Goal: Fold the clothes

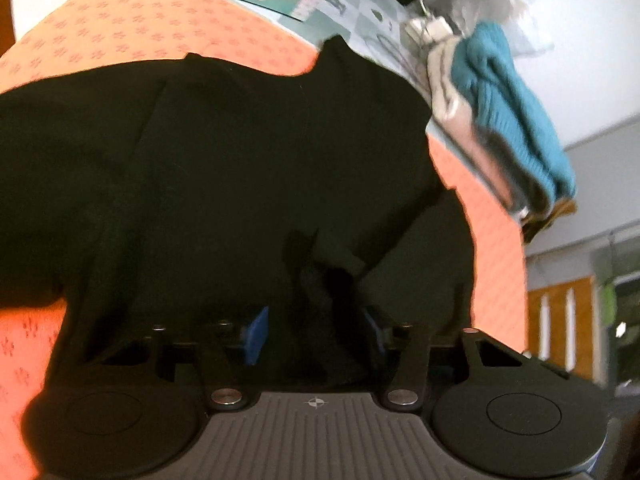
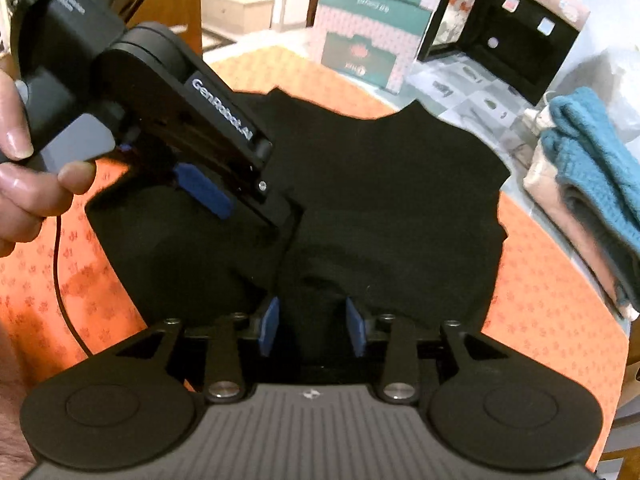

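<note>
The black garment (image 2: pixel 380 184) lies spread on the orange cloth (image 2: pixel 552 320), stretching away from both grippers; left gripper (image 1: pixel 316 332) and right gripper (image 2: pixel 312 330) each pinch its near edge.

Black garment (image 2: pixel 380 184), spread rumpled across the orange patterned cloth (image 2: pixel 552 320), near edge bunched.

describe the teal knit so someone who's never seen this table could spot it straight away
Start from the orange cloth covering the table, then look to its right edge, past the black garment spread in the middle. A small stack of folded clothes sits there, and the teal knit lies on top. It is the only blue-green, ribbed piece; those beneath are pale pink and grey.
</note>
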### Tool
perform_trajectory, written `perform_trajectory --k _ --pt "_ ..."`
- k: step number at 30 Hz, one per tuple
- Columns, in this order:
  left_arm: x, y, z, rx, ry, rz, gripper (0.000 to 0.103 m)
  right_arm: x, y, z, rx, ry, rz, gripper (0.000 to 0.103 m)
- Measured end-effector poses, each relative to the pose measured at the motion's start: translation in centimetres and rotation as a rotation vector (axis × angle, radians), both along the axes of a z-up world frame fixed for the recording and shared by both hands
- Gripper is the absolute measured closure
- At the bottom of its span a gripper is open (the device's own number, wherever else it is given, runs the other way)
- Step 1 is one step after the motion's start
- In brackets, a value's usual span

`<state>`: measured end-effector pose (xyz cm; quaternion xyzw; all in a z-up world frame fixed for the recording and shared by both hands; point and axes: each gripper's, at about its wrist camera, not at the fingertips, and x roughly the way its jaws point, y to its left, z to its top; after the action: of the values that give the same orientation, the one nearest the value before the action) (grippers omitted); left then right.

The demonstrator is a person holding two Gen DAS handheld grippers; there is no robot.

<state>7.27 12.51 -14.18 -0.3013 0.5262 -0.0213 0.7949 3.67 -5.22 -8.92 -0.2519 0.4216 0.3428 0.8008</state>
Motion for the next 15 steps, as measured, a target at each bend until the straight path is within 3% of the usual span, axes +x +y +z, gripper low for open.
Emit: perform_trajectory --k 1,3,4,5,8,10,15 --pt "0.1 -0.3 -0.2 0.025 0.004 -0.018 0.068 0.1 0.1 -0.3 -0.006 0.002 -0.001 0.062" --pt "0.2 -1.0 -0.5 0.063 0.005 -0.048 0.071 0.3 0.0 -0.6 -0.01 0.007 -0.012 0.076" --pt "0.3 -1.3 -0.5 0.078 0.001 -0.059 0.071 0.5 -0.2 -0.6 -0.005 0.013 -0.019 0.089" --pt "0.3 -1.5 -0.5 0.088 -0.004 -0.068 0.071 0.6 -0.5 -0.5 0.005 0.019 -0.032 0.091" --pt "0.3 -1.5 -0.6 0.086 -0.002 -0.063 0.071 1.3 -1.8 0.2 0.052 0.042 -0.084 0.096" --pt "0.2 -1.3 -0.7 0.082 0.002 -0.053 0.078 1.9 -3.3 0.9 0.103 0.053 -0.141 0.096" --pt "0.1 -1.0 -0.9 0.066 0.008 -0.035 0.08 3.1 -8.8 3.3 0.266 0.035 -0.334 0.097"
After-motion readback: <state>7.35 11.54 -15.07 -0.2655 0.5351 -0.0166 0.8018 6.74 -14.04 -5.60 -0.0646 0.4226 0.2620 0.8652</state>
